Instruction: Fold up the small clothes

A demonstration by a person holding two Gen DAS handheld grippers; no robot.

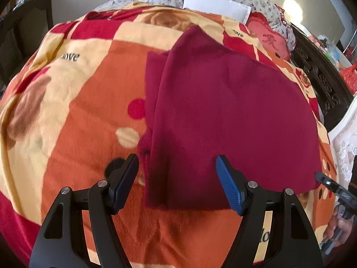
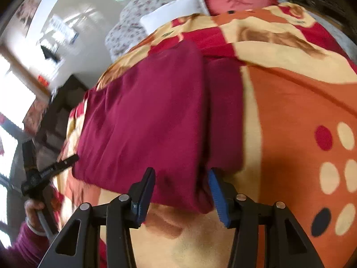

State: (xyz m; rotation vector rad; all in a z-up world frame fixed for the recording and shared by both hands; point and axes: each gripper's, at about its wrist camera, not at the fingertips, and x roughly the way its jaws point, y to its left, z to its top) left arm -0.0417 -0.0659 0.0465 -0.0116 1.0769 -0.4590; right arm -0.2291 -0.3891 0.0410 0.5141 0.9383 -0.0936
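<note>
Maroon garment lies folded flat on the blanket of the bed, long axis running away from both cameras. Left gripper fingers apart over its near edge. Right gripper fingers apart, straddling its near corner, not pressing.

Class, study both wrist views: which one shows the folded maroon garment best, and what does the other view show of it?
The left wrist view: the maroon garment appears sharp, with nearly its whole outline visible on the blanket. The right wrist view shows the same garment, motion-blurred, with its near edge partly hidden behind the right gripper.

Home bedroom: blanket-covered bed, pillows.
</note>
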